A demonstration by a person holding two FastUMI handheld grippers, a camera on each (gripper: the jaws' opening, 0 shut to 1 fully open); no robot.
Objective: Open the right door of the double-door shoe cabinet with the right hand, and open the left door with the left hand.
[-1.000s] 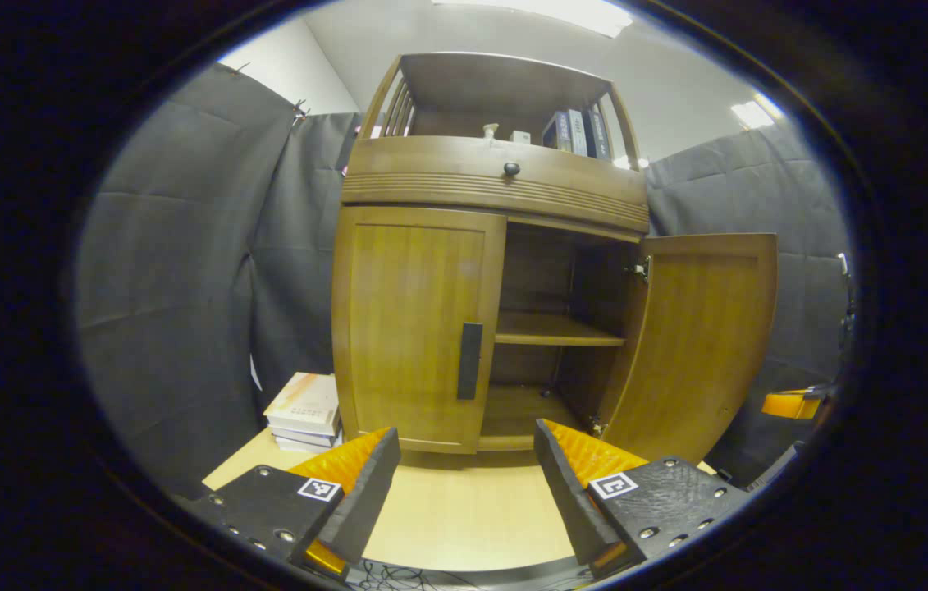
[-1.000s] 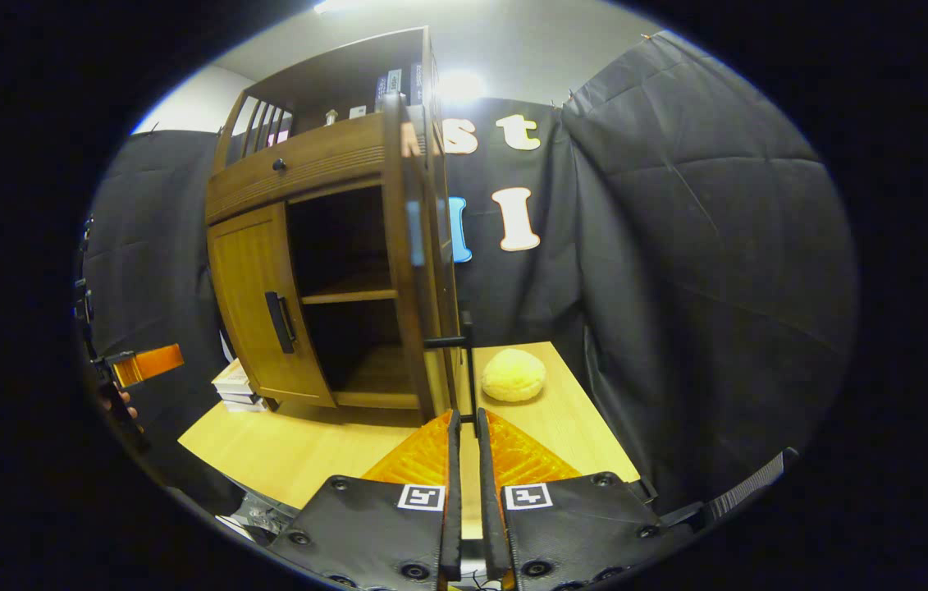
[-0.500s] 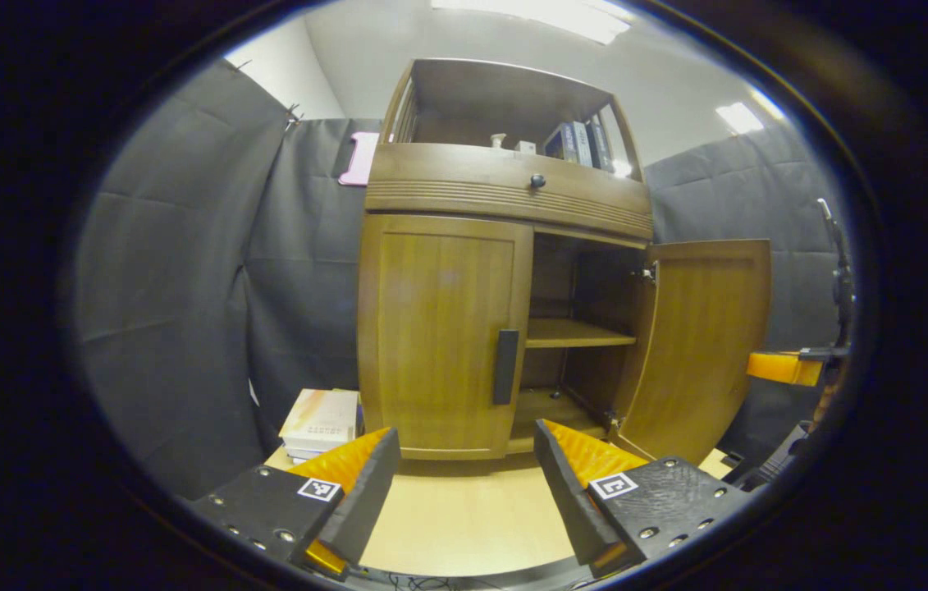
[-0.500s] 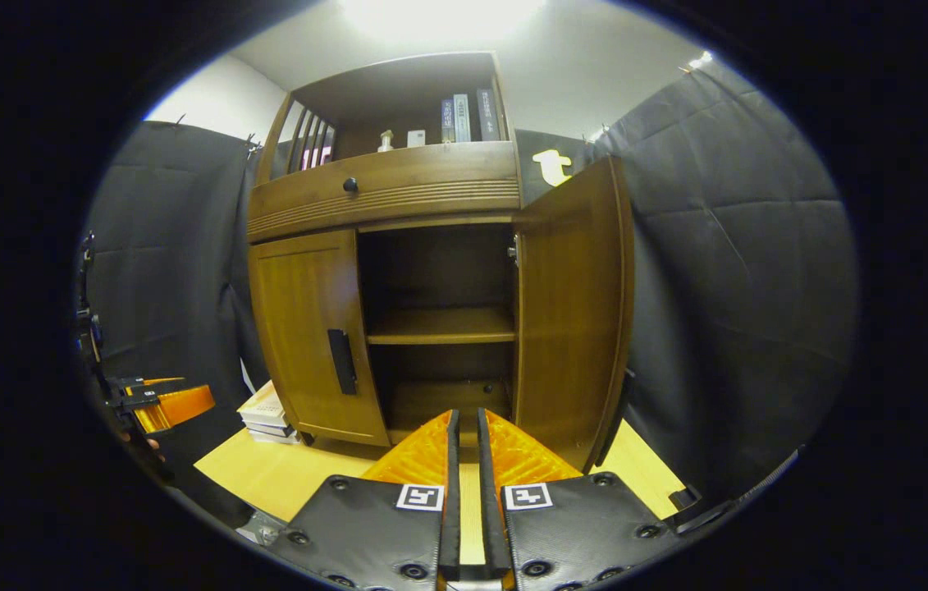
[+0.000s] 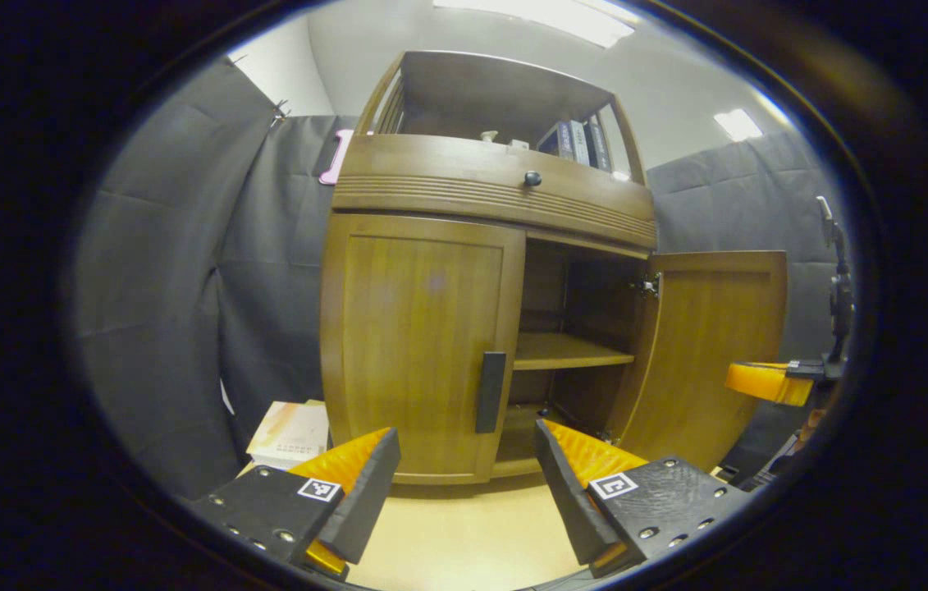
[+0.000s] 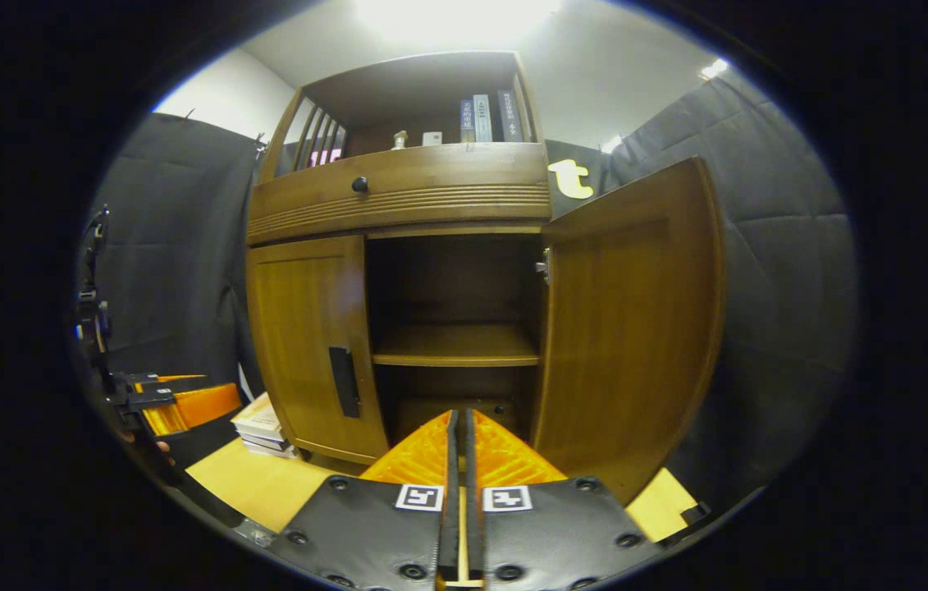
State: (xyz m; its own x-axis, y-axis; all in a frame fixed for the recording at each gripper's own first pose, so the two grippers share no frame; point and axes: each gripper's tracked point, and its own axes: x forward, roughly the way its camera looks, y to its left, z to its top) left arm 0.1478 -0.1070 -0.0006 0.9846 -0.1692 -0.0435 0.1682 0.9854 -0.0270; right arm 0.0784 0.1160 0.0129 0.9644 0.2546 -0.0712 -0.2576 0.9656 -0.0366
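My left gripper [image 5: 464, 460] is wide open and holds nothing, low in the frame before the closed left door [image 5: 418, 353] (its dark handle [image 5: 491, 391] is at centre); the right door [image 6: 628, 328] stands open; my right gripper [image 6: 459, 435] is closed, empty.

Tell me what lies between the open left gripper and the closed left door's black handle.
Nothing: in the left gripper view, the left gripper faces the black vertical handle across bare light wooden tabletop.

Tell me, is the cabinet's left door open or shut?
Shut. The left door sits flush in its frame, handle untouched, while the right door stands swung wide.
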